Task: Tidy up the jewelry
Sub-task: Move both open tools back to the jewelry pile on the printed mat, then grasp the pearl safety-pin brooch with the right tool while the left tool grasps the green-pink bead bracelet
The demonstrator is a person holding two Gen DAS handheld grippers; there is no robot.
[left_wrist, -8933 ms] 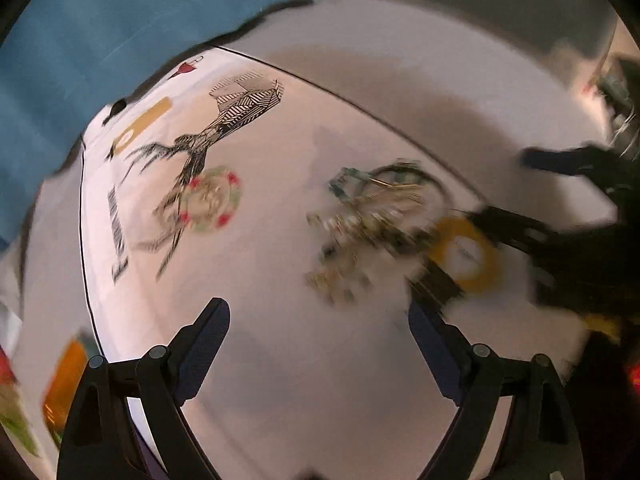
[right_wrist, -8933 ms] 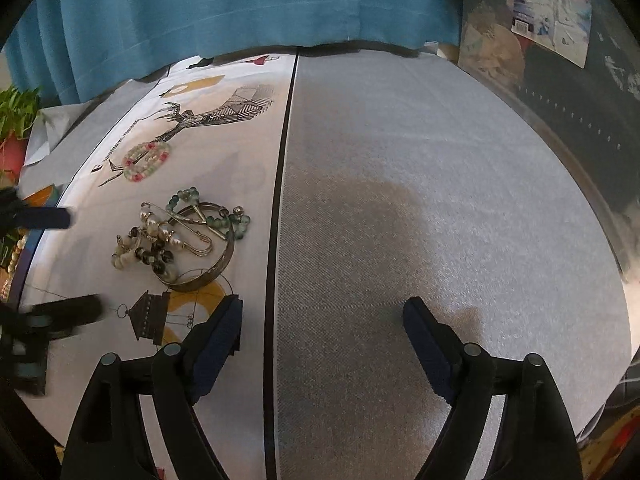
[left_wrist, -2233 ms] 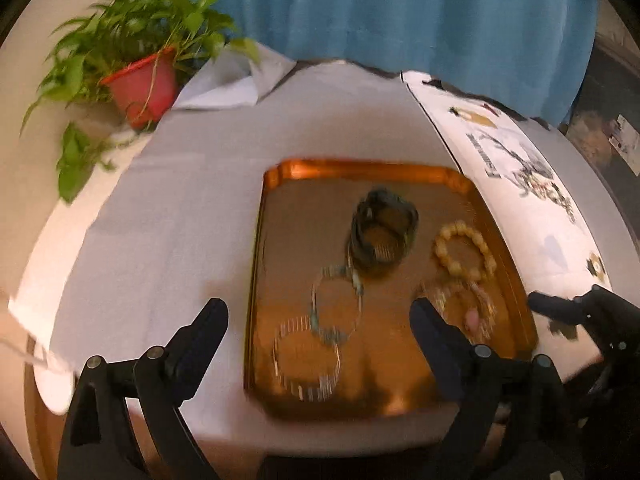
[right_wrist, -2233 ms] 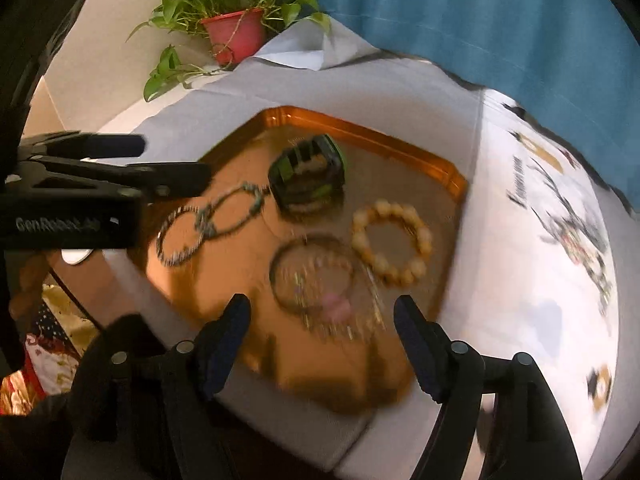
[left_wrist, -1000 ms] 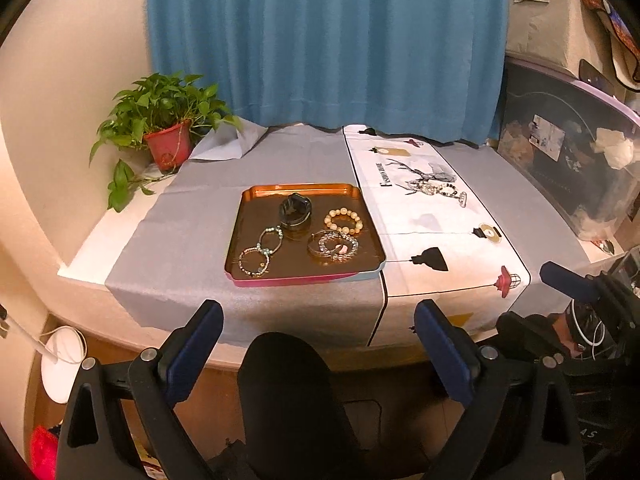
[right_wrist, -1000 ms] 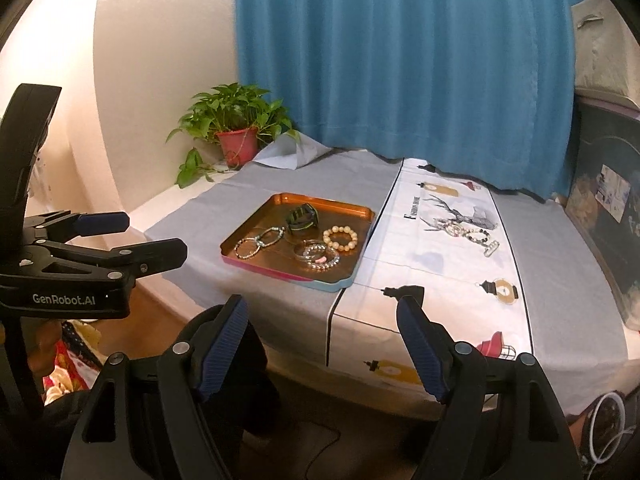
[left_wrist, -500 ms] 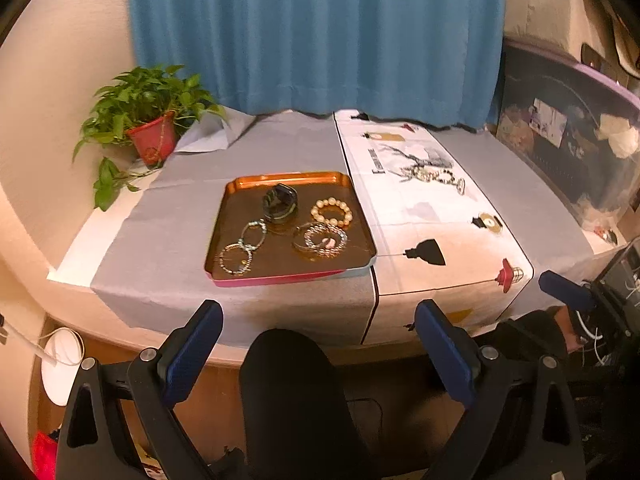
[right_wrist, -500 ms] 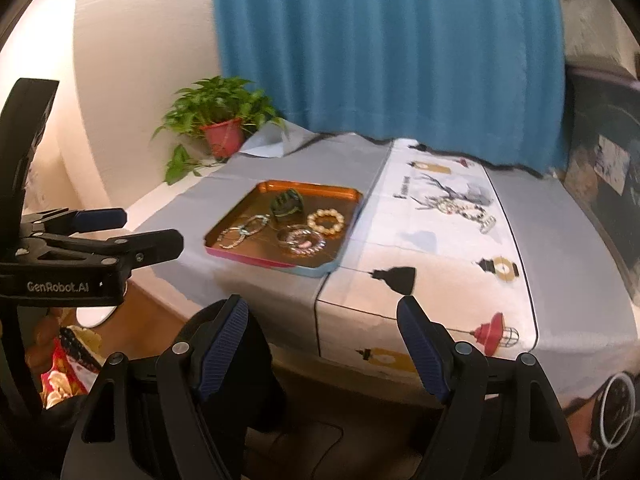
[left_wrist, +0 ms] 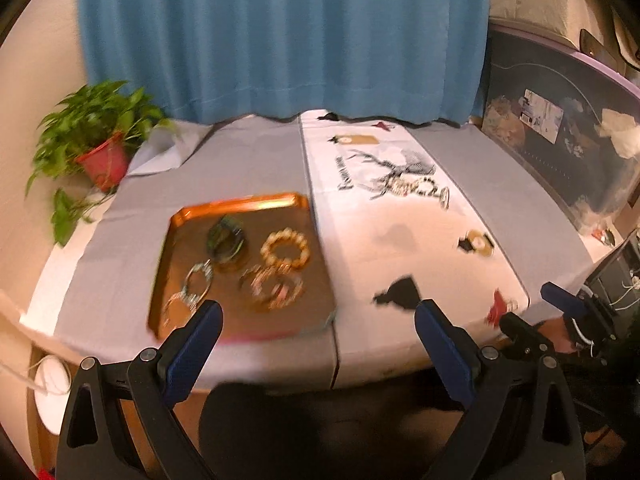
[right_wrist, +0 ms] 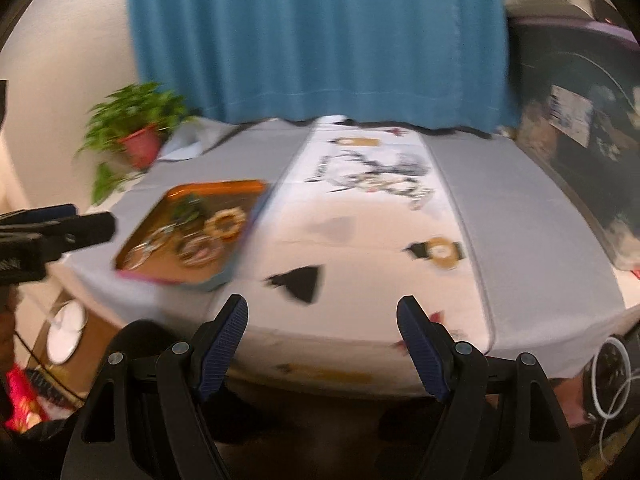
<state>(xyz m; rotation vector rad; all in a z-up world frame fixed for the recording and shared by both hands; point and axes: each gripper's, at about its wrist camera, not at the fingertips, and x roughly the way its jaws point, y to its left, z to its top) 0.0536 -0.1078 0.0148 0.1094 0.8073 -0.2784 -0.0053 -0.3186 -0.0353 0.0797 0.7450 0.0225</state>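
Note:
An orange tray [left_wrist: 240,203] [right_wrist: 218,185] lies on the grey cloth left of the white printed runner [left_wrist: 360,216]. In it are a dark bangle [left_wrist: 226,237], a tan beaded bracelet [left_wrist: 285,249] and several thin bracelets [left_wrist: 272,285]. A small cluster of jewelry [left_wrist: 412,188] [right_wrist: 384,186] rests far back on the runner's deer print. My left gripper [left_wrist: 318,308] hangs open in front of the table edge, with nothing between its fingers. My right gripper [right_wrist: 322,303] is also open and empty, before the runner's front end. Each gripper shows in the other's view: right gripper [left_wrist: 526,304], left gripper [right_wrist: 92,216].
A potted plant [left_wrist: 96,156] stands at the table's back left, and a blue curtain [left_wrist: 280,36] hangs behind. A dark storage box [left_wrist: 568,148] borders the right side. A black chair back [left_wrist: 280,420] sits below the table's front edge. A white round object [right_wrist: 66,338] lies on the floor.
Both grippers have moved closer to the table and dipped a little; the tray and runner now fill more of each view. Jaws unchanged.

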